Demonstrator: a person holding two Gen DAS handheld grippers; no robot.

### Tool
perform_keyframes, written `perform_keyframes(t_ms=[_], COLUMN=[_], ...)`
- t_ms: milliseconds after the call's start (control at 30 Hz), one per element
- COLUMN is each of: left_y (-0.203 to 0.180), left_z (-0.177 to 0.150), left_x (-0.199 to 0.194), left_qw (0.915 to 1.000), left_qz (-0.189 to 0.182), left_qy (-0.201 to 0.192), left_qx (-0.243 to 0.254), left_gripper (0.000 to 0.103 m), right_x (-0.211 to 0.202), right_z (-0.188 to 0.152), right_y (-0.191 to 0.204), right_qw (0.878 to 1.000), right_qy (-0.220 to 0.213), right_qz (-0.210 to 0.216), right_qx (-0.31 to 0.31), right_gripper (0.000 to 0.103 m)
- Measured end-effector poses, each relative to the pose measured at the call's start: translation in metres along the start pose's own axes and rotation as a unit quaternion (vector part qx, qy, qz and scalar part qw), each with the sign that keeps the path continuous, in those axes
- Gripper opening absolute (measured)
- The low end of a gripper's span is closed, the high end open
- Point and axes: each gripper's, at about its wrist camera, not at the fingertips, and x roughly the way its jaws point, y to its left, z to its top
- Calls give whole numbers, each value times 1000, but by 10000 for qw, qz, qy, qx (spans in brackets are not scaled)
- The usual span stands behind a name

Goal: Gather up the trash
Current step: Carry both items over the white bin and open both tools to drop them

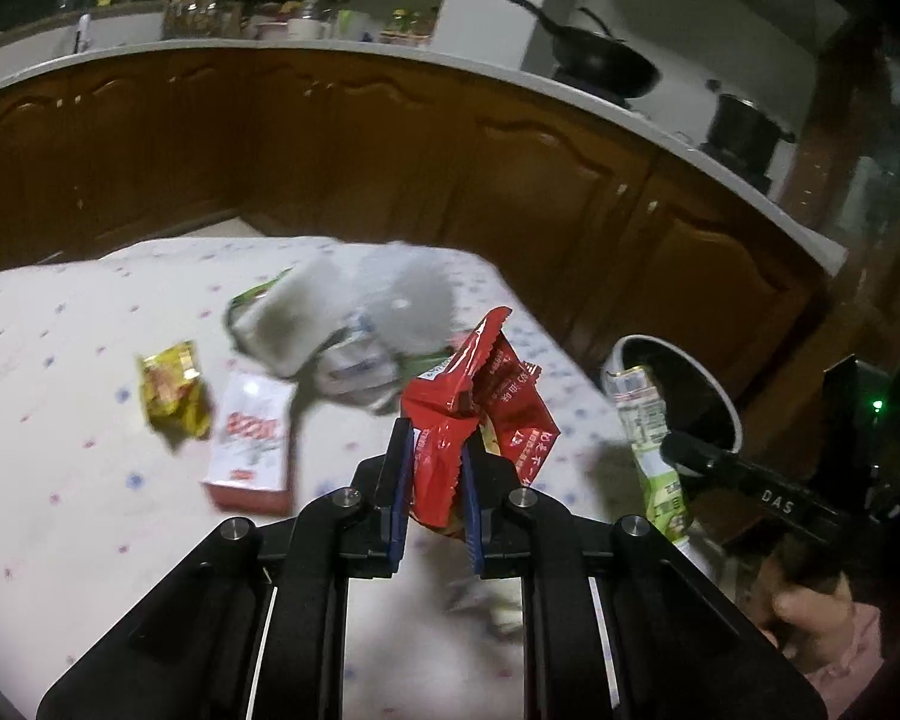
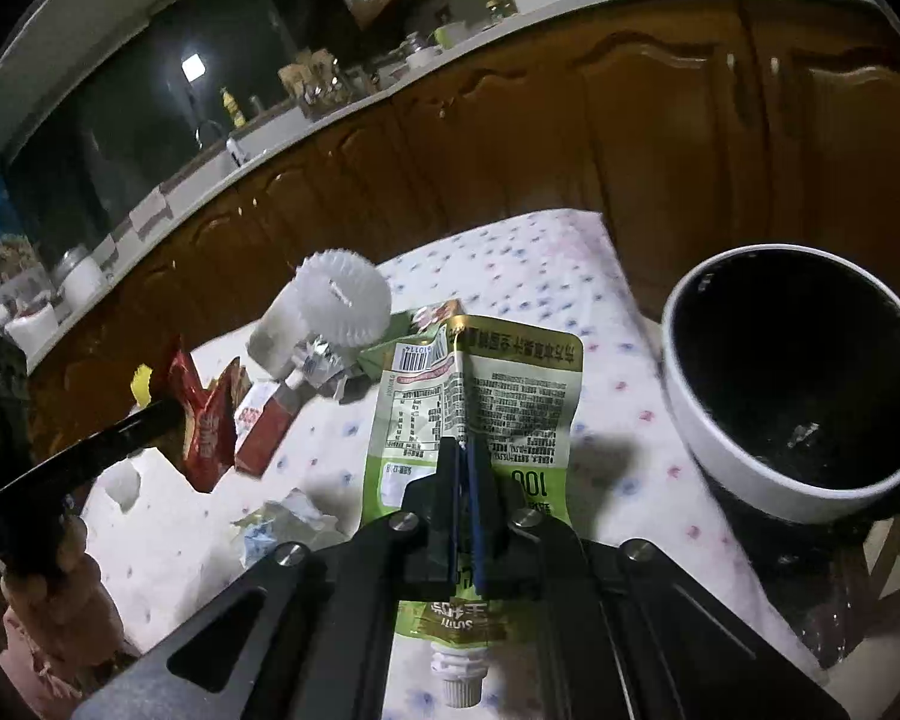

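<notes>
The left gripper (image 1: 437, 450) is clenched on a crumpled red snack wrapper (image 1: 480, 396): the lower part of the wrapper is pinched between the 2 blue pads (image 1: 397, 480), and the torn upper part fans out above and past the fingertips. The wrapper is seen lifted off the table (image 1: 60, 360), which is covered by a white dotted cloth.

The right gripper (image 2: 465, 450) is clamped on a green-and-white drink pouch (image 2: 480, 384). The 2 fingers are pressed nearly together on the pouch's midline, with the printed back panel spread beyond the tips and the white screw spout (image 2: 456, 678) hanging below the jaws, toward the camera. In the left wrist view the same pouch (image 1: 645, 420) is seen held upright at the table's right edge, just beside the rim of a white bin (image 1: 723, 396) with a black inside. In the right wrist view the bin (image 2: 744, 468) is seen past the table's right edge, near the pouch, not touching it.

Other trash is left on the cloth: a yellow wrapper (image 1: 171, 390) and a red-and-white carton (image 1: 249, 450) toward the middle, a white ribbed object (image 2: 342, 300) with a crushed packet near the far edge, and crumpled paper (image 2: 288, 525) near the front edge. A hand (image 1: 810, 618) in a pink sleeve is seen on the right gripper's handle.
</notes>
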Motion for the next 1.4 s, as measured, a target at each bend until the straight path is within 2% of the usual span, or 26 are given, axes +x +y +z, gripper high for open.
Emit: perform_keyframes(t_ms=[300,600,733,1067,1400], left_y=[-67,-129,-150,-179,-210], left_z=[6,5,8,22,32], left_x=[24,55,61,91,130], left_qw=[9982,9937,9918,9896,9848], left_qz=[-476,-744,-831,-826,-720], left_qy=[200,519,537,678,929], left_qx=[305,665,803,960,1280], left_gripper=[13,13,13,13,13], right_x=[-43,-70,-76,-71,-57], right_z=[8,13,19,32,49], right_y=[-37,-83,-97,-127,-153], right_qw=[9985,9948,9935,9922,9923], right_qy=[-403,-608,-665,-598,-318], right_qz=[-276,-647,-755,-886,-980], right_qx=[250,504,530,642,685], right_gripper=[3,3,3,3,3])
